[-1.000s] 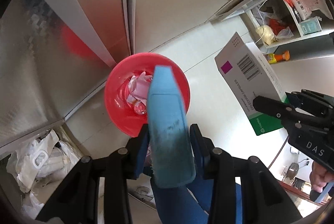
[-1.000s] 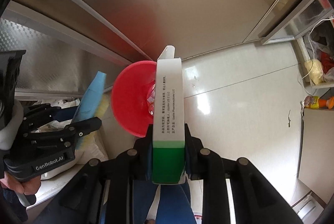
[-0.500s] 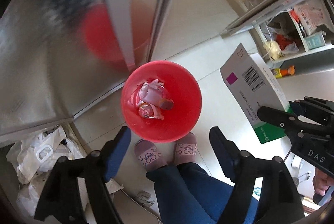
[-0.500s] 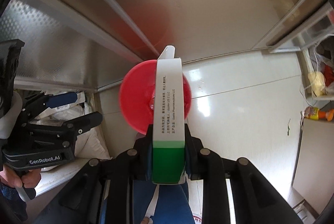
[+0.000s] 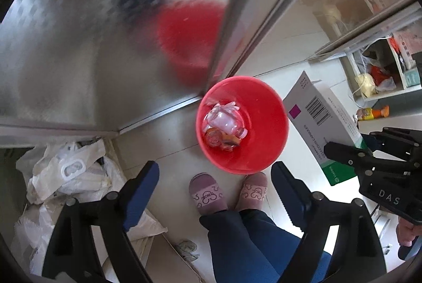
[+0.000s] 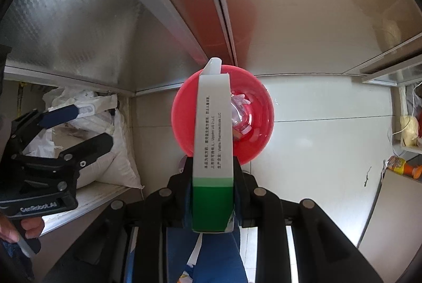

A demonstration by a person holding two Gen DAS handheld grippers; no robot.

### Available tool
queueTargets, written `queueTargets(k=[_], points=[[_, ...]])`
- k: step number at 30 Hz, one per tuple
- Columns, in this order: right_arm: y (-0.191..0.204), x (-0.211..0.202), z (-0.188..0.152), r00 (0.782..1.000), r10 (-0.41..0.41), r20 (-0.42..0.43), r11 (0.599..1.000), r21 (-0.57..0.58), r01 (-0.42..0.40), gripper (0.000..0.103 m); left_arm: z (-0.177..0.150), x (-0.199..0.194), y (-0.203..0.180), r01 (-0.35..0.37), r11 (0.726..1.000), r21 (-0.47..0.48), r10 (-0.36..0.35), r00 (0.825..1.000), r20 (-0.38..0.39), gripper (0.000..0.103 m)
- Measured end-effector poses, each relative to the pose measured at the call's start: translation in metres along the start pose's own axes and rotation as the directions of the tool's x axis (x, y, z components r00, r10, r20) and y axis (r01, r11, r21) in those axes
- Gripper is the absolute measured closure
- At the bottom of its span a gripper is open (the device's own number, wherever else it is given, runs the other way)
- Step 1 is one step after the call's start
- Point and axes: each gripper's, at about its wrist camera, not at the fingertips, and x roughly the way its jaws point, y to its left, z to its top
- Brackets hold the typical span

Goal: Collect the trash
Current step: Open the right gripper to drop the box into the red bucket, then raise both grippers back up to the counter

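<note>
- Carton (image 6: 213, 151), white with a green end, is held upright between the fingers of the right gripper (image 6: 212, 193); the fingers are narrowly set and pressed on its green end. In the left wrist view the same carton (image 5: 320, 122) is seen just to the right of the bin, barcode face showing.
- Red bin (image 5: 242, 128) stands on the floor, against the corner of a metal cabinet (image 5: 92, 45). Crumpled plastic wrappers (image 5: 224, 122) and small scraps lie at its bottom. From the right wrist view the carton's upper end overlaps the bin (image 6: 253, 125), so it is judged to be over or nearly over the opening.
- Left gripper (image 5: 215, 185) is wide open and empty; its jaws have just been opening, with nothing between them. It hangs above the floor in front of the bin.
- Step in hand, as judged: the carton is to be dropped into the bin.
- For a clean drop: the carton's lower end should be centred over the opening, not the rim, before the right fingers are released; the long carton is best kept near upright so it does not bridge the rim or tip the bin.
- Person's slippered feet (image 5: 229, 192) stand just beside the bin; white sacks (image 5: 71, 177) lie on a low shelf to the left.
</note>
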Motion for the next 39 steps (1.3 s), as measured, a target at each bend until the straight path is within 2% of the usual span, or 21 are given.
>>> queueTargets(k=[5,6,7,8,9,10,13,15,16,18,20,22,27,31,36,38,39], points=[[0.01,-0.005,0.003,1.0,-0.011,-0.006,1.0,-0.01,0.011,0.078,-0.004,-0.009,0.011,-0.008,0.999,-0.035,0.009,1.0,0.019,0.017],[0.011,-0.007,0.003,1.0,-0.01,-0.002,1.0,-0.02,0.01,0.072,-0.006,-0.011,0.013,0.001,0.999,-0.037,0.0,1.0,0.028,0.017],[0.012,-0.01,0.002,1.0,-0.007,0.006,1.0,-0.03,0.008,0.061,-0.008,-0.013,0.014,0.008,0.999,-0.04,-0.007,1.0,0.03,0.017],[0.012,-0.012,0.002,1.0,-0.004,0.012,0.999,-0.034,0.004,0.054,-0.009,-0.014,0.016,0.015,0.999,-0.045,-0.014,1.0,0.028,0.017],[0.012,-0.013,0.002,1.0,-0.003,0.015,0.999,-0.036,0.003,0.041,-0.01,-0.014,0.016,0.02,0.998,-0.052,-0.019,1.0,0.023,0.017],[0.013,-0.014,0.002,1.0,-0.003,0.016,0.999,-0.035,0.004,0.034,-0.01,-0.014,0.017,0.024,0.998,-0.06,-0.022,1.0,0.021,0.017],[0.015,-0.018,0.0,1.0,-0.028,0.008,0.999,-0.028,0.028,0.032,-0.011,-0.02,0.018,0.007,0.997,-0.082,-0.006,1.0,0.019,0.017],[0.02,-0.026,-0.002,0.998,-0.049,0.032,0.998,-0.033,0.05,0.031,-0.013,-0.03,0.016,-0.009,0.997,-0.083,0.012,0.999,0.033,0.017],[0.025,-0.03,-0.003,0.998,-0.048,0.039,0.998,-0.031,0.049,0.026,-0.014,-0.035,0.014,-0.017,0.996,-0.083,0.02,0.999,0.036,0.017],[0.029,-0.041,-0.005,0.997,-0.054,0.056,0.998,-0.029,0.055,0.021,-0.016,-0.046,0.013,0.0,0.996,-0.089,0.003,0.999,0.035,0.017],[0.032,-0.056,-0.007,0.994,-0.072,0.088,0.997,-0.022,0.074,0.021,-0.017,-0.058,0.013,0.017,0.996,-0.092,-0.014,0.999,0.038,0.017],[0.035,-0.072,-0.009,0.99,-0.09,0.112,0.996,-0.014,0.092,0.016,-0.018,-0.073,0.012,0.012,0.996,-0.086,-0.009,0.999,0.038,0.017],[0.044,-0.12,-0.012,0.985,-0.098,0.145,0.995,-0.007,0.101,0.013,-0.018,-0.128,0.003,-0.019,0.997,-0.069,0.025,0.996,0.082,0.017],[0.052,-0.176,-0.015,0.974,-0.105,0.199,0.994,-0.004,0.108,0.006,-0.015,-0.188,-0.004,-0.047,0.997,-0.057,0.055,0.989,0.136,0.017],[0.065,-0.248,-0.018,0.951,-0.099,0.293,0.994,-0.024,0.111,0.003,-0.011,-0.267,-0.014,-0.049,0.999,-0.018,0.052,0.97,0.238,0.017],[0.072,-0.275,-0.019,0.933,-0.099,0.345,0.993,-0.03,0.116,0.003,-0.008,-0.296,-0.018,-0.058,0.998,-0.021,0.062,0.959,0.276,0.017],[0.074,-0.288,-0.02,0.918,-0.111,0.381,0.991,-0.027,0.131,0.003,-0.007,-0.311,-0.021,-0.066,0.997,-0.03,0.072,0.952,0.297,0.017]])
